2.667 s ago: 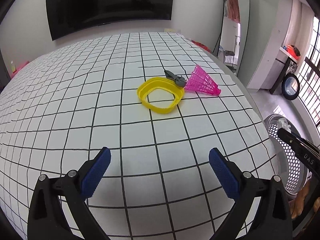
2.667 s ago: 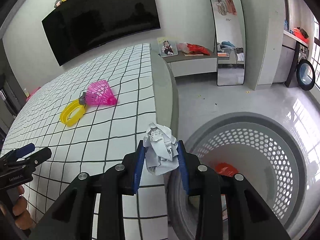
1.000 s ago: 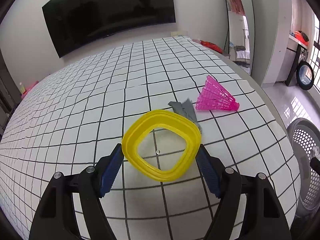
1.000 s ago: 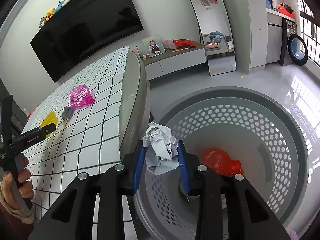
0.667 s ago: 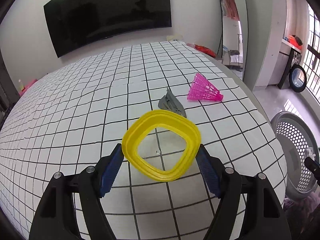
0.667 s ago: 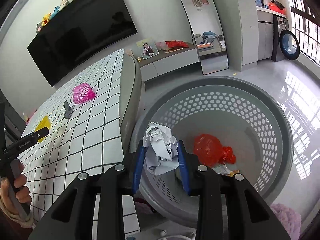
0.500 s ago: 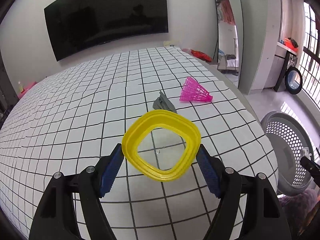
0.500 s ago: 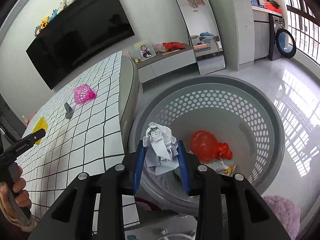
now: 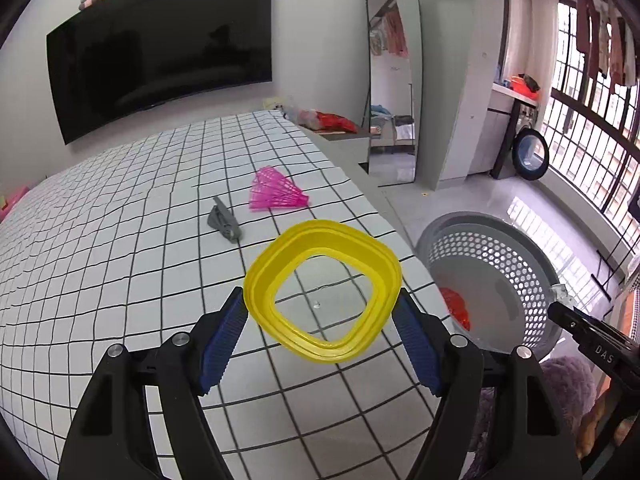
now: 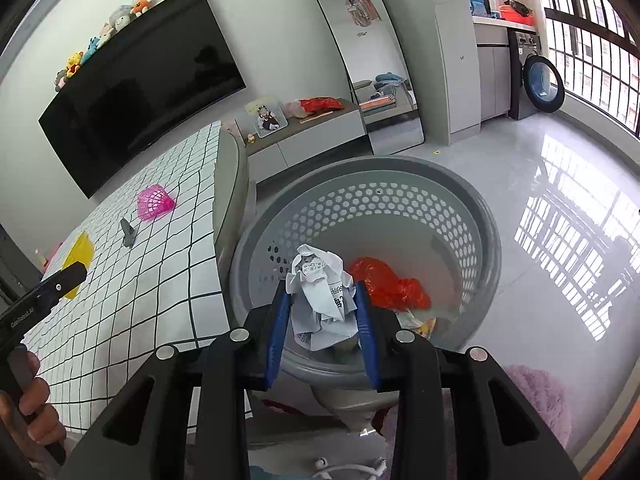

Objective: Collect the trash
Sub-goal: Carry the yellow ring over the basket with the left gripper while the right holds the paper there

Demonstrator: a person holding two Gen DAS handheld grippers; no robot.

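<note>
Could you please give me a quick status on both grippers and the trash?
Right gripper shut on crumpled paper, above basket. Left gripper shut on yellow ring, over bed. Nothing blocking.

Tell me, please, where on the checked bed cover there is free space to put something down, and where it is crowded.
The checked cover lies bare left of the grey clip, toward the black screen, and along its near part. It is crowded near the edge beside the grey basket: there the clip lies close to the pink shuttlecock.

basket point(image 10: 476, 216) mouth lies open beside the bed's edge point(image 10: 232, 184).
</note>
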